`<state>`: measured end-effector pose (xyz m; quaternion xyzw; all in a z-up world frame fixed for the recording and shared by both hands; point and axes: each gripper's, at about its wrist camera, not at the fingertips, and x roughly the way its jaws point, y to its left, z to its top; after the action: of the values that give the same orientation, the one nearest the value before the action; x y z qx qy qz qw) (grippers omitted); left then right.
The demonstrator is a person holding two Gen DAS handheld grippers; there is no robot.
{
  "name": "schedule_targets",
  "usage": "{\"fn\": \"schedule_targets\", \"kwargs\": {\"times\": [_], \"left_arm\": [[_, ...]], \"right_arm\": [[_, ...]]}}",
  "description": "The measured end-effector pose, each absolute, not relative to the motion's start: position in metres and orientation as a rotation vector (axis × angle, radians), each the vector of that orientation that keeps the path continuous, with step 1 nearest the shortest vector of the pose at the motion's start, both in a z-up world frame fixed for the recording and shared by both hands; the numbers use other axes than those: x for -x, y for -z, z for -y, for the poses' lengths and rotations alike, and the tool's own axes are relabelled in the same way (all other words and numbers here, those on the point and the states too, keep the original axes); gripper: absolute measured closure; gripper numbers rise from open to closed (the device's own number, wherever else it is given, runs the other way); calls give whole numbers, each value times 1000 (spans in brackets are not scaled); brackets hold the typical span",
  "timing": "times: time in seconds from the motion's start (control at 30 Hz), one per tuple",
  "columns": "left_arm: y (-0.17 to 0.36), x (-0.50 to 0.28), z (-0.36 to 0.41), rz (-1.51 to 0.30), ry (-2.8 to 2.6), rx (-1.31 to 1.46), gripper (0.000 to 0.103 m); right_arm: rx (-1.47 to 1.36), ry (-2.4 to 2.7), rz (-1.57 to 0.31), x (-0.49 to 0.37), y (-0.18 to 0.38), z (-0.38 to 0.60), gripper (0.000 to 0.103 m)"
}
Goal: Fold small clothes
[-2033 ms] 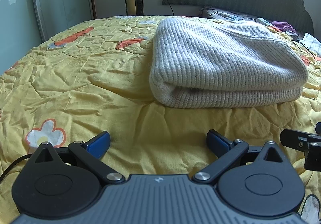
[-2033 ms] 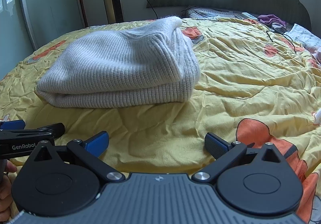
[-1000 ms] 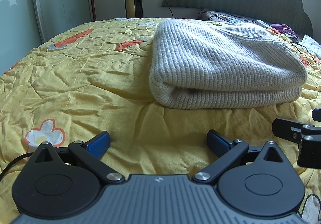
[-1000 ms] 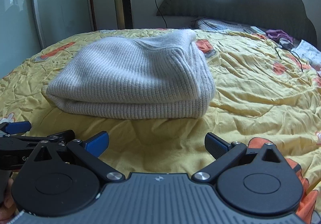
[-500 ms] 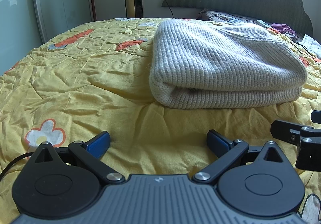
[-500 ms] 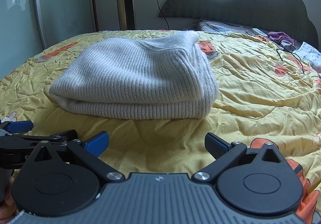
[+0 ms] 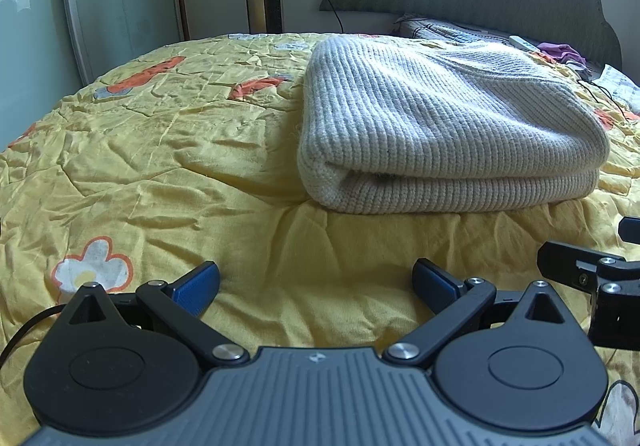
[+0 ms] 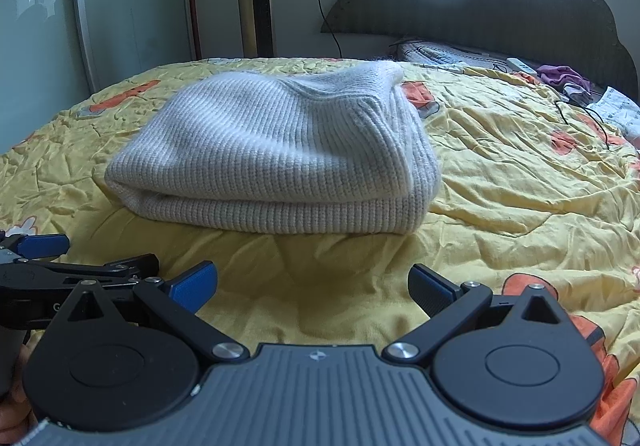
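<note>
Sweater (image 7: 448,126), cream ribbed knit, lies folded on the yellow bedspread (image 7: 160,166) at 12 o'clock of both claws. Left claw (image 7: 316,282) and right claw (image 8: 312,282) gape wide, empty, apart from it.

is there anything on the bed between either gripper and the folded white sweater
Nothing visible. Only bare yellow bedspread lies between the open left gripper and the sweater, and likewise ahead of the open right gripper.

Black linkages, blue-padded jaws, silver screws
</note>
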<state>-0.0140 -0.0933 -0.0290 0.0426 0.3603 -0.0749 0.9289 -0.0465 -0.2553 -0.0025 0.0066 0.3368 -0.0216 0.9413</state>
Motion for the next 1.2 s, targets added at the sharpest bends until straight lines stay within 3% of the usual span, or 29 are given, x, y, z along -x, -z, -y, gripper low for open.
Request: {"fn": "schedule_targets", "kwargs": {"times": [1.2], "left_arm": [[7, 23, 86, -721, 149, -107, 0]], "right_arm": [[12, 44, -686, 61, -12, 250, 0]]}}
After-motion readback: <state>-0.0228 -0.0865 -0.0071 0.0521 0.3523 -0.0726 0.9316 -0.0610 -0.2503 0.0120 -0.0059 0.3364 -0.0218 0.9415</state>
